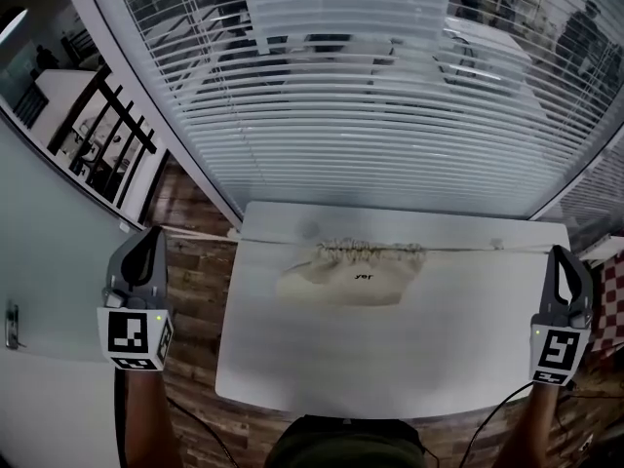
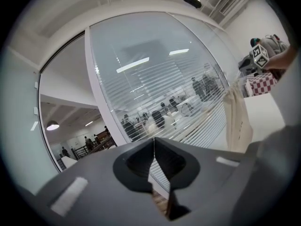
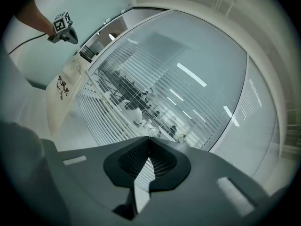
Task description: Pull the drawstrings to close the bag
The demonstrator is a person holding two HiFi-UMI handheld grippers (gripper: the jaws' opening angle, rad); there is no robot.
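A cream drawstring bag lies at the back of the white table, its mouth gathered into tight folds. One taut drawstring runs left to my left gripper, held off the table's left edge and shut on it. The other drawstring runs right to my right gripper, also shut on it. In the left gripper view the jaws meet, and the bag hangs to the right. In the right gripper view a small cord loop pokes out of the closed jaws, with the bag at the left.
Slatted window blinds stand right behind the table. Wooden floor lies on the left, beside a glass door. A red checked cloth shows at the right edge. Cables trail from both grippers near the front.
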